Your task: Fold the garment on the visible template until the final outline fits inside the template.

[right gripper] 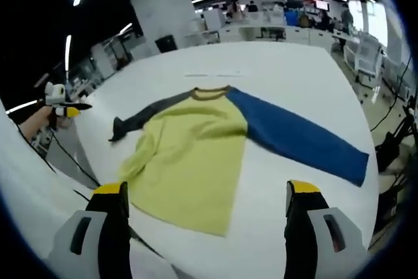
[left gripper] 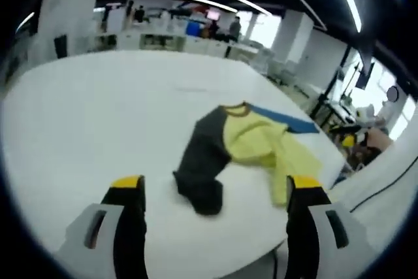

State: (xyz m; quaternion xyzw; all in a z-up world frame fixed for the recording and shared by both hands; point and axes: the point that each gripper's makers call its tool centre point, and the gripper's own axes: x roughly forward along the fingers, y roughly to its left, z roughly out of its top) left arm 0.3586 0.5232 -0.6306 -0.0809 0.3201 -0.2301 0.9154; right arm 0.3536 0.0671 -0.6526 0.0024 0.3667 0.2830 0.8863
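Note:
A long-sleeved shirt lies on the white table (right gripper: 287, 63). Its body (right gripper: 196, 155) is yellow and spread flat, with a blue sleeve (right gripper: 294, 138) stretched out to the right and a dark grey sleeve (right gripper: 144, 119) to the left. My right gripper (right gripper: 206, 191) hovers open above the near hem. In the left gripper view the shirt (left gripper: 251, 138) looks bunched, with the dark sleeve (left gripper: 202, 161) nearest. My left gripper (left gripper: 215, 187) is open just short of the sleeve's cuff and holds nothing. Faint marks (right gripper: 212, 74) show on the table beyond the collar.
A black cable (right gripper: 72, 161) runs over the table's left edge. A hand (right gripper: 36, 122) holds a white and yellow tool at that edge. Desks, chairs and people (left gripper: 234, 27) stand behind the table. A dark stand (left gripper: 326, 96) is to the right.

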